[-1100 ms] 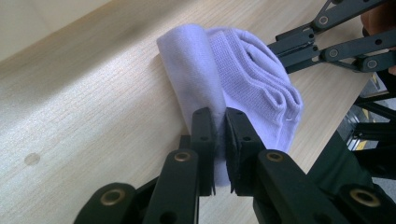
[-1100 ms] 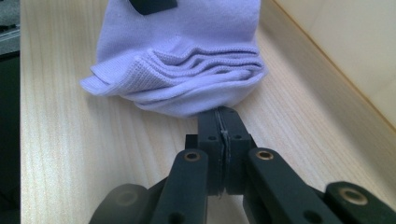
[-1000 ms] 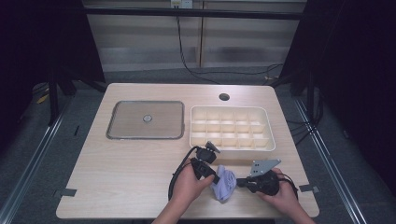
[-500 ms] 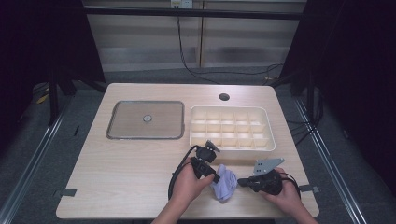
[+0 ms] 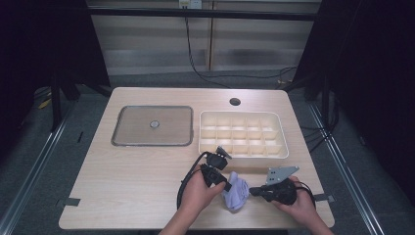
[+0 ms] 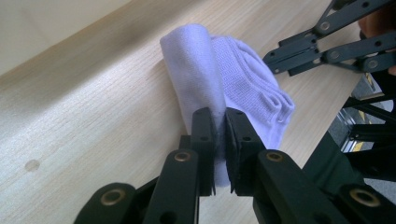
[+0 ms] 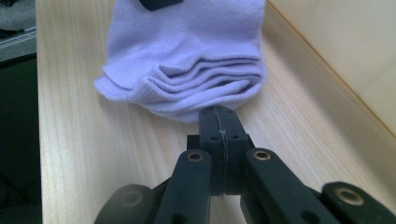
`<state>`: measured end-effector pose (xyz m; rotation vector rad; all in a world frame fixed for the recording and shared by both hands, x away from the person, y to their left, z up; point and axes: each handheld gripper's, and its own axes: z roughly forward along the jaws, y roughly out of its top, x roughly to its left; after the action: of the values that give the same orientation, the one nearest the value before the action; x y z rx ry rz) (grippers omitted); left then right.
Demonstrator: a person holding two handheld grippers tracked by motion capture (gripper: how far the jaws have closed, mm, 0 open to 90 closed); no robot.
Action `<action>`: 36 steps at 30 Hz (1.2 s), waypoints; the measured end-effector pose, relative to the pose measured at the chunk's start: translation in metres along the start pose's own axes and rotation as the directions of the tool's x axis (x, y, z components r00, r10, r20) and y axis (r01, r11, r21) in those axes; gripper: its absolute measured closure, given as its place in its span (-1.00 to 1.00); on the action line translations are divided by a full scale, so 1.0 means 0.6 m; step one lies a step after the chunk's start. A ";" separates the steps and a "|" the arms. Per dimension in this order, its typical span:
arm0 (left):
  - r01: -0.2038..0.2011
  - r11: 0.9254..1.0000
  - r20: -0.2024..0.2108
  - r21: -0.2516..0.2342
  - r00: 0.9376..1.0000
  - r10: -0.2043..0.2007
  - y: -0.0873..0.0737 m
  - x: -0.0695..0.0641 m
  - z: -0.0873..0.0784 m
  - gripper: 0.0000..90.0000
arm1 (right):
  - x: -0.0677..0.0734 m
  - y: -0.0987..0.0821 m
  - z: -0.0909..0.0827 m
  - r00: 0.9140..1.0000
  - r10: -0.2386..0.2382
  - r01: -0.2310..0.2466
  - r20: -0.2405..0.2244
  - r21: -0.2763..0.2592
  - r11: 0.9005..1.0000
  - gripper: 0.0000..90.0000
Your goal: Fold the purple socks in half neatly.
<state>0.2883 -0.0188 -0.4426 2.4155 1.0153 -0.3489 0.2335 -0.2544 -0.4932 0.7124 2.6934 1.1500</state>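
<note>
You hold a hand-held gripper in each hand near the front edge of a light wooden surface (image 5: pixel 122 186), with a pale lilac sock (image 5: pixel 236 192) bunched between the two tools.

Your left hand-held gripper (image 6: pixel 219 133) pinches the sock: in the left gripper view its two black jaws press together on a rolled fold of the fabric, which rises straight ahead of the tips. The rest of the sock (image 6: pixel 243 84) spreads beyond and to the right of that fold, lying on the wood.

Your right hand-held gripper (image 7: pixel 220 125) has its jaws pressed tightly together, with no more than a thin seam between them. In the right gripper view its tips sit right at the near edge of the sock (image 7: pixel 187 60), where several layered folds of fabric stack up just ahead of them. You cannot tell from the pictures whether any fabric is caught in that seam.

In the high view the left hand-held gripper (image 5: pixel 226 184) comes at the sock from its left, and the right hand-held gripper (image 5: pixel 251 191) from its right, so the two point toward each other. Beyond the grippers a cream tray (image 5: pixel 243 154) with a grid of small compartments sits close by, and to its left lies a flat grey lid (image 5: pixel 152 125) with a small knob.
</note>
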 end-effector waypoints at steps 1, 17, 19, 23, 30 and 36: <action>0.001 1.000 0.005 -0.002 1.000 -0.001 0.001 -0.001 0.000 0.84 | 0.000 0.001 0.001 1.000 -0.008 0.008 -0.003 0.000 1.000 1.00; -0.030 1.000 0.017 -0.003 0.999 0.030 0.010 -0.020 0.000 0.84 | 0.009 0.006 0.014 1.000 -0.018 0.019 -0.019 0.022 1.000 1.00; -0.040 0.999 0.020 -0.001 0.999 0.040 0.011 -0.023 0.000 0.84 | 0.009 0.006 0.016 1.000 -0.023 0.023 -0.016 0.027 0.999 1.00; -0.042 0.999 0.021 0.002 0.999 0.042 0.013 -0.026 0.002 0.84 | 0.011 0.007 0.018 1.000 -0.018 0.018 -0.018 0.032 0.999 1.00; -0.048 0.999 0.027 0.005 0.998 0.048 0.015 -0.031 0.008 0.84 | 0.010 0.008 0.020 0.999 -0.032 0.033 -0.022 0.032 0.999 1.00; -0.049 0.999 0.031 0.003 0.998 0.049 0.017 -0.037 0.015 0.84 | 0.013 0.010 0.021 0.999 -0.025 0.026 -0.022 0.031 0.999 1.00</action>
<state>0.2800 -0.0432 -0.4377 2.4264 0.9409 -0.3693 0.2325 -0.2388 -0.4974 0.6725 2.7353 1.1185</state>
